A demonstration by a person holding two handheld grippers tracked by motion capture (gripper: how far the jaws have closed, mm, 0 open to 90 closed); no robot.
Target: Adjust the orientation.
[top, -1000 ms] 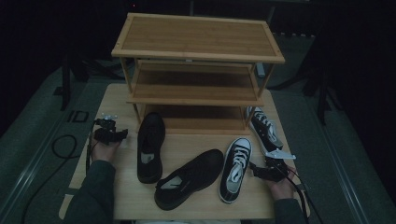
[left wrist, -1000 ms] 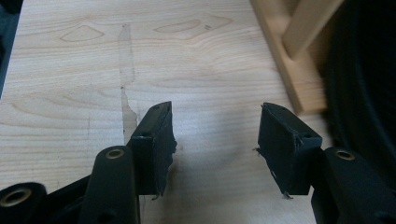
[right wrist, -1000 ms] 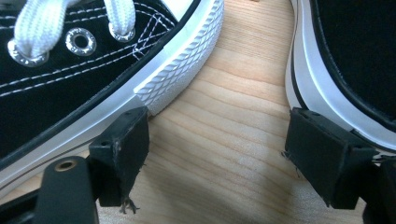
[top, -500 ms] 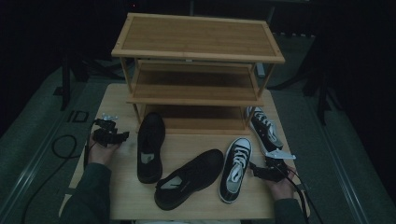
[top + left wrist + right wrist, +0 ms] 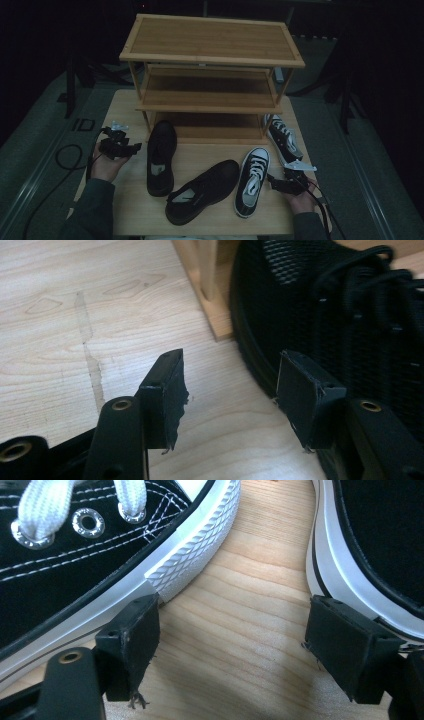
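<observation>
Black mesh shoe [image 5: 160, 156] lies on the wooden table [image 5: 210, 155], toe against the bamboo shoe rack [image 5: 210, 75]; the left gripper [image 5: 131, 148] sits just beside it, jaws apart and empty. Right gripper [image 5: 272, 181], jaws also spread, rests between two canvas sneakers [image 5: 252, 180]
</observation>
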